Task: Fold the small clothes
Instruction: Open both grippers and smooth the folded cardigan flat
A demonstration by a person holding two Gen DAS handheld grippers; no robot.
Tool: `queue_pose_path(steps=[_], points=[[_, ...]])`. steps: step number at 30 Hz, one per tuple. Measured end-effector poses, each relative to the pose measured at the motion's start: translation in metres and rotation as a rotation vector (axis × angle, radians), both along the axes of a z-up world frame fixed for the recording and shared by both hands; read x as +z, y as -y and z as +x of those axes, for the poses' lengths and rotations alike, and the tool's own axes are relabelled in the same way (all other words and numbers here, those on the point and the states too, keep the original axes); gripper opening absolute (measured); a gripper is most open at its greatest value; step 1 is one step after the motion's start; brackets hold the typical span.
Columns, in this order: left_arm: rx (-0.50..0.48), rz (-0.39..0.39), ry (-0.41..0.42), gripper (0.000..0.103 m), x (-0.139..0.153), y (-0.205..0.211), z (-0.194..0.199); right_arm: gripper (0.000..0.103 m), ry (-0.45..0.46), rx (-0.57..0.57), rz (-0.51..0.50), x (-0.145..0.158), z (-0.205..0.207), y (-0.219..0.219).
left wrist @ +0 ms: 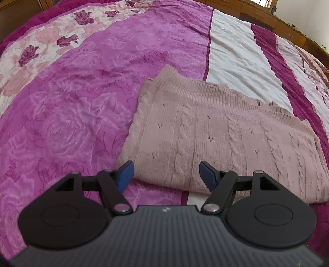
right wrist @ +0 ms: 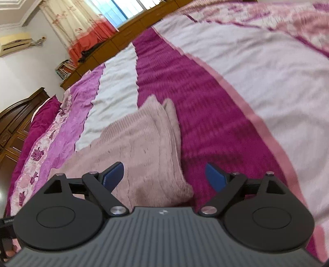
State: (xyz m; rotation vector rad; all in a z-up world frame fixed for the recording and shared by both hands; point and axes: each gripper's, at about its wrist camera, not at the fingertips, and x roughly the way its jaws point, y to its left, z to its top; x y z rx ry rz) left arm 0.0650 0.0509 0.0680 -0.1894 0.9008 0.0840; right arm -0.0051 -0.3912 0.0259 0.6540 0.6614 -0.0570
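A dusty-pink cable-knit sweater (left wrist: 216,133) lies folded into a flat rectangle on the bed. In the left wrist view my left gripper (left wrist: 167,174) hovers over its near left corner, jaws open, blue pads apart, nothing pinched between them. The right wrist view shows the same sweater (right wrist: 144,147) from its right end, with stacked folded layers at the far edge. My right gripper (right wrist: 164,176) stands open wide over the near right corner, and its pads touch no cloth.
The bed is covered by a magenta and pink rose-patterned quilt (left wrist: 72,106) with white stripes (left wrist: 236,57). A wooden bed frame (left wrist: 267,18) borders the far side. Curtains (right wrist: 82,24), a stack of books (right wrist: 65,68) and a dark wooden cabinet (right wrist: 18,123) stand beyond.
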Motion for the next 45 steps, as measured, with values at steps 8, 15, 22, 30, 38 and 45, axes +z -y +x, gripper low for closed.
queue_pose_path(steps=[8,15,22,30,38,45], points=[[0.003,0.010,-0.032,0.071,-0.009,0.005,-0.008,0.100,-0.012,0.012,0.006,-0.015,0.001,-0.007],[-0.003,0.023,-0.042,0.071,-0.012,0.009,-0.012,0.103,-0.007,0.044,0.021,-0.023,0.006,-0.003],[-0.023,0.025,-0.048,0.071,-0.013,0.017,-0.013,0.103,-0.030,0.056,0.010,-0.021,0.012,-0.005],[-0.034,0.047,-0.065,0.071,-0.015,0.025,-0.014,0.103,0.028,0.089,0.062,-0.020,0.018,-0.010],[-0.031,0.058,-0.069,0.071,-0.016,0.027,-0.012,0.096,0.058,0.098,0.150,-0.022,0.032,-0.006],[-0.040,0.062,-0.074,0.071,-0.017,0.030,-0.012,0.093,0.059,0.116,0.143,-0.025,0.040,-0.008]])
